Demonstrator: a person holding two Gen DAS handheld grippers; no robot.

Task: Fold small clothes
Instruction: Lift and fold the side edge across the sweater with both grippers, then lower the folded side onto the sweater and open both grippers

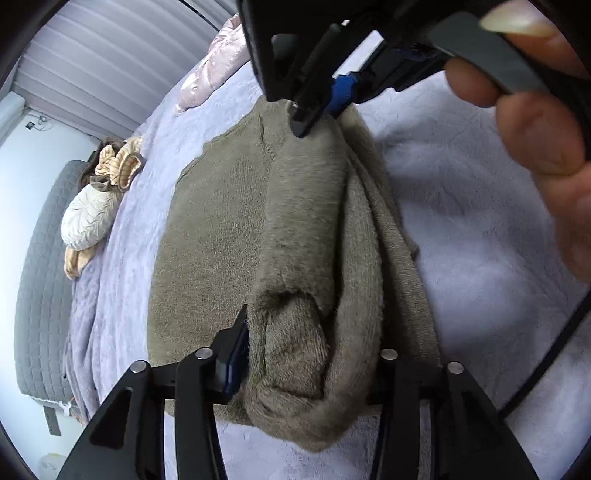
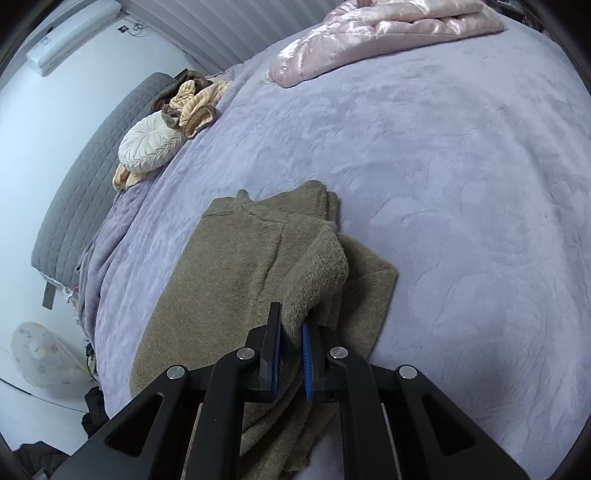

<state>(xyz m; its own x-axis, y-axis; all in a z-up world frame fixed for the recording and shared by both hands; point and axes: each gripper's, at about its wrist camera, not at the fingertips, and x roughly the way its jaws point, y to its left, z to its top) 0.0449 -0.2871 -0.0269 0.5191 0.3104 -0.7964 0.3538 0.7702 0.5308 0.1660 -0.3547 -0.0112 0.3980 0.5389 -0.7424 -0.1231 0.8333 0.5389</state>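
On the lilac plush bed (image 2: 443, 184), olive-brown fleece garment (image 2: 229, 280) lying lengthwise away, far end pinched by right tongs (image 2: 289, 343), near rolled end between spread left tongs (image 1: 314, 354).

A plain olive-brown fleece garment (image 2: 236, 280) lies on a pale lilac plush bed cover (image 2: 461, 184) embossed with a faint swirl pattern. At eleven o'clock sits a cream round cushion with a radiating leaf pattern (image 2: 147, 147), beside peach-and-brown striped frilled clothes (image 2: 195, 99). At twelve o'clock lies a shiny pink quilt (image 2: 376, 29). A grey grid-quilted bed edge (image 2: 74, 192) shows at nine o'clock. The black tongs carry blue pads (image 2: 307, 360).
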